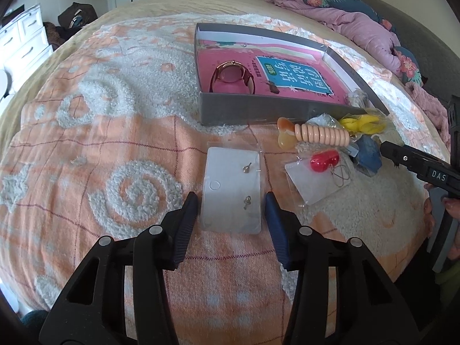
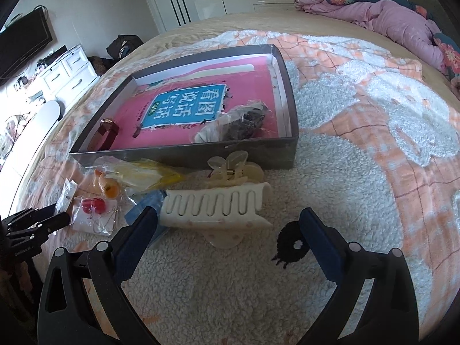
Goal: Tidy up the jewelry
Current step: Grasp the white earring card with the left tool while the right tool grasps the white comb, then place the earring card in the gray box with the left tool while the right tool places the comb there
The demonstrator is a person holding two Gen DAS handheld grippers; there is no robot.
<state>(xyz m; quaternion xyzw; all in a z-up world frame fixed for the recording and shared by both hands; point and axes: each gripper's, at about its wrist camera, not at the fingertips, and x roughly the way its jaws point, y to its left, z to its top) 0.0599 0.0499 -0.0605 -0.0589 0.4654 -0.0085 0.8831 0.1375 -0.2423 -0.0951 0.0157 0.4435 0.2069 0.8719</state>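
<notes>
A bed [image 1: 86,143] covered with an orange-and-white blanket [image 2: 359,143] carries everything. On it lies a shallow grey box [image 1: 244,112], the landmark here, with a pink book [image 2: 207,97] flat on its floor. Inside the box, a watch [image 1: 231,76] with a reddish-brown strap sits near the front wall toward the left claw's side, and a crumpled clear bag [image 2: 233,128] of dark pieces lies on the book at the opposite end.

Just outside the box's front wall, a white wavy hair clip [image 2: 218,208] lies on the blanket, with a translucent cream claw clip [image 2: 233,168] between it and the wall. Also along that wall lie a yellow piece in plastic [image 1: 363,123], a peach ribbed hair clip [image 1: 322,135], and red earrings [image 1: 325,159] on a clear packet.

Nearer than these from the box, a white card in a clear sleeve [image 1: 233,189] holds two small earrings. The left claw [image 1: 231,201] is spread wide, its fingers standing on either side of this card without pinching it. The right claw [image 2: 227,224] is also released, jaws apart above the blanket just short of the wavy clip.
</notes>
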